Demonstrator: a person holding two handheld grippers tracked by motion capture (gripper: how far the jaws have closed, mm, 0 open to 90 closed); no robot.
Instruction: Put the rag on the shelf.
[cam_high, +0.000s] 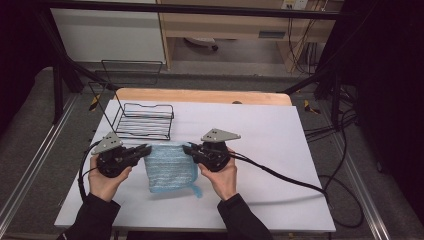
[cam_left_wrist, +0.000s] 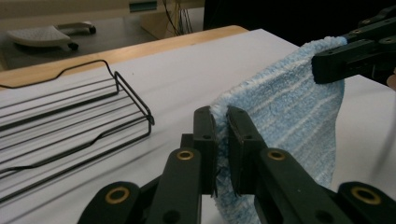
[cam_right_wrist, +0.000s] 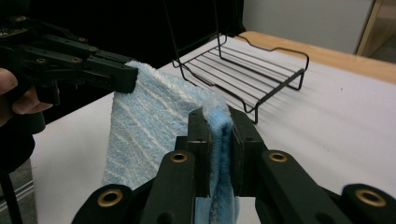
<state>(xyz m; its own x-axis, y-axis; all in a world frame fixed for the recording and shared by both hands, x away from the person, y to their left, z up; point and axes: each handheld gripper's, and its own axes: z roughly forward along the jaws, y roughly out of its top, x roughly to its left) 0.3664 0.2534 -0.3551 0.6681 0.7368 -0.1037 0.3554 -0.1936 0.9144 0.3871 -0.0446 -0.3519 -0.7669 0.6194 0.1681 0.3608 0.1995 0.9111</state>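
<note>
Both corners pinched: my left gripper (cam_high: 145, 149) and right gripper (cam_high: 187, 148) each clench the blue towel (cam_high: 169, 167), lifted between them. Placing it on the wire rack (cam_high: 144, 121) looks like what's left.

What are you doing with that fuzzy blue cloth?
A person holds a hand-held gripper in each hand, and both are clamped on the blue cloth. The left hand-held gripper pinches one top corner and the right hand-held gripper pinches the other, so the cloth's top edge is lifted between them while the rest hangs down to the white table. A black wire rack sits on the table just beyond the cloth, with nothing on it.
</note>
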